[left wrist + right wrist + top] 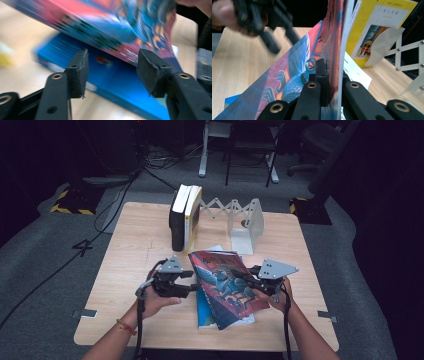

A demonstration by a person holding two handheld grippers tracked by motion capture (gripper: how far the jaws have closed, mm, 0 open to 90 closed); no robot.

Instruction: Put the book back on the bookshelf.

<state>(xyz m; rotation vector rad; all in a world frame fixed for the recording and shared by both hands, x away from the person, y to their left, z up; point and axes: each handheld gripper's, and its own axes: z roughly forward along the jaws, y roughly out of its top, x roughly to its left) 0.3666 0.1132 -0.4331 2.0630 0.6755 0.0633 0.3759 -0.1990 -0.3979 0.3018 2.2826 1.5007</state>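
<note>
Red-and-blue book is what we handle here: it is lifted and tilted above the near middle of the worktop, over a blue book that lies flat under it. Our right gripper has its jaws closed on the right edge of the red-and-blue book; in the right gripper view the cover and pages stand pressed between the two black jaws. Our left gripper is just beside the left edge of this book, with its jaws apart and holding nothing; in the left gripper view the book's edge hangs beyond the gap, above the blue book. We think the main risk is that the book, held at one edge only, sags or turns in the jaws and slips out, because its weight hangs far from the grip. The open pages could also fan out and be bent. The left jaws could catch the blue book instead of the upper one if they go too low. The worktop is light wood and square, mostly bare. At its far side two books stand upright at the left end of a white folding book rack. Around it we see grey carpet, cables on the floor, and chair legs in a dark room.
</note>
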